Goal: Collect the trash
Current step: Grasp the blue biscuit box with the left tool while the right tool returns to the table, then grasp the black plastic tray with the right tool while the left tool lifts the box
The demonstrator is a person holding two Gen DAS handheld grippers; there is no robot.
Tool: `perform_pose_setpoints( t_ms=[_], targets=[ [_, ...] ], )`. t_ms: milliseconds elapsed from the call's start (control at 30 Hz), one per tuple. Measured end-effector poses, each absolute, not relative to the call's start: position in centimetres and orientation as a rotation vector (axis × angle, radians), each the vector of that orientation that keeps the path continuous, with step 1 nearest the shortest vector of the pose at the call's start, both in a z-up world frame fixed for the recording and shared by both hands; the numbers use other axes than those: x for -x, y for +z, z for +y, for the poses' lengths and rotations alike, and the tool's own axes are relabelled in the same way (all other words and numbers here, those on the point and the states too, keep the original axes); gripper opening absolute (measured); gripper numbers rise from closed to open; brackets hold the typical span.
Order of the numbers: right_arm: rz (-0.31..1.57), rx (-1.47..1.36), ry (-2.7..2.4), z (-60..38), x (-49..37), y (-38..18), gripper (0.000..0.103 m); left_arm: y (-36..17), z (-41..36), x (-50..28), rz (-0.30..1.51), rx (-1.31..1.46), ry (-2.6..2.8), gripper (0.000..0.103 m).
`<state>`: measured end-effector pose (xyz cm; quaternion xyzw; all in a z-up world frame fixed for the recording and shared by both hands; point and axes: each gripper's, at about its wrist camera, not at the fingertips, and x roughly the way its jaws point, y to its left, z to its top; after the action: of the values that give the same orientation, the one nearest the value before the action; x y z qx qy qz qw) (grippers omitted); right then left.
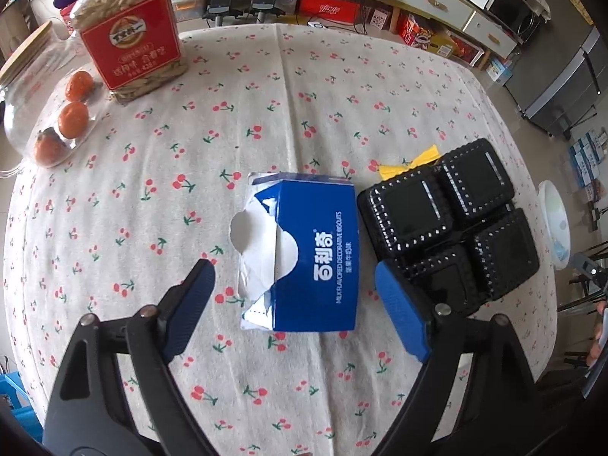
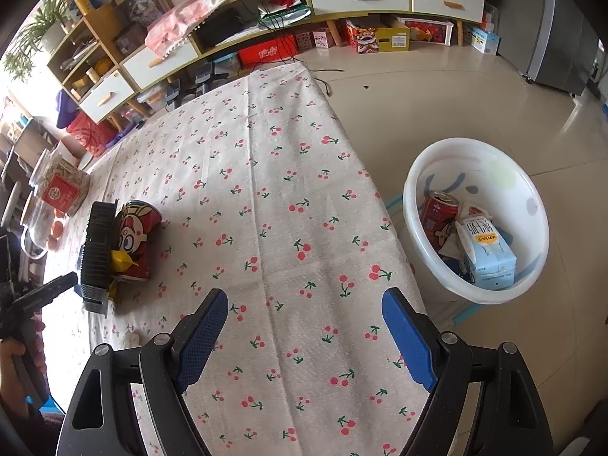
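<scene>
The left claw stands wide, empty, its blue ribbed pads flanking a torn blue biscuit box that lies flat on the worktop between and just ahead of the fingertips. The box is thin card, ripped open on the side toward the claw's left finger, white inside showing. Touching the box on the claw's right is a black plastic tray with four square, crimp-edged wells; the claw's right finger hides its near corner. A yellow wrapper pokes out from behind the tray, mostly hidden. Far ahead to the left, well apart, stand a clear jar with a red label and small oranges behind glass.

The right claw also gapes wide and holds nothing, over bare cherry-print cloth with plenty of open room ahead. The worktop's edge runs just beyond its right finger; past it, down on the tiled floor, sits a round white plastic basin holding a red can and a pale blue carton. Far to this claw's left the black tray shows edge-on, with a second red cartoon-printed can lying beside it; whether they touch cannot be told.
</scene>
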<state>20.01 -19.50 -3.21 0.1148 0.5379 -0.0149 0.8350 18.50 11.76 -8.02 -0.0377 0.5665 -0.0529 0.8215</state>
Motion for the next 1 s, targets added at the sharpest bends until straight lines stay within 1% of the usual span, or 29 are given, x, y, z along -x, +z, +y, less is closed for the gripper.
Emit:
perform_pose_setpoints(
  t_ms=[67, 100, 233, 333, 367, 400, 433, 633, 700, 733, 767, 1000],
  targets=[
    [1.137, -0.237, -0.026, -19.1, -20.1, -3.1, 0.085, -8.6, 11.7, -18.7, 1.221, 0.068, -0.105, 0.076],
    [1.136, -0.233, -0.023, -18.8, -20.1, -3.0, 0.085, -8.9, 11.7, -18.8, 1.229, 0.065, -0.107, 0.074],
    [1.137, -0.214, -0.002, -17.4, -20.3, -2.8, 0.085, -9.2, 11.9, -18.7, 1.231, 0.061, -0.107, 0.070],
    [1.136, -0.200, 0.017, -16.1, -20.5, -2.6, 0.085, -8.3, 12.2, -18.2, 1.204, 0.064, -0.117, 0.064],
    [1.135, -0.195, 0.024, -15.6, -20.7, -2.5, 0.085, -7.9, 12.3, -18.0, 1.193, 0.062, -0.119, 0.041],
    [1.133, -0.191, 0.031, -15.1, -20.8, -2.4, 0.085, -7.7, 12.4, -17.8, 1.191, 0.055, -0.128, 0.027],
    [1.131, -0.183, 0.042, -14.4, -21.0, -2.3, 0.085, -7.6, 12.6, -17.6, 1.191, 0.049, -0.128, 0.021],
    [1.121, -0.149, 0.110, -9.9, -21.9, -1.8, 0.085, -7.8, 14.7, -16.5, 1.195, 0.067, -0.113, 0.021],
    [1.114, -0.142, 0.139, -8.4, -22.2, -1.7, 0.085, -7.8, 15.3, -16.3, 1.201, 0.070, -0.106, 0.042],
    [1.112, -0.134, 0.150, -7.7, -22.4, -1.7, 0.085, -7.8, 15.4, -16.2, 1.204, 0.072, -0.106, 0.065],
    [1.113, -0.126, 0.157, -7.0, -22.5, -1.6, 0.085, -7.7, 15.6, -16.1, 1.199, 0.072, -0.101, 0.077],
    [1.101, -0.128, 0.168, -5.7, -23.4, -1.8, 0.085, -8.3, 14.4, -17.3, 1.202, 0.029, -0.138, 0.077]
  ],
)
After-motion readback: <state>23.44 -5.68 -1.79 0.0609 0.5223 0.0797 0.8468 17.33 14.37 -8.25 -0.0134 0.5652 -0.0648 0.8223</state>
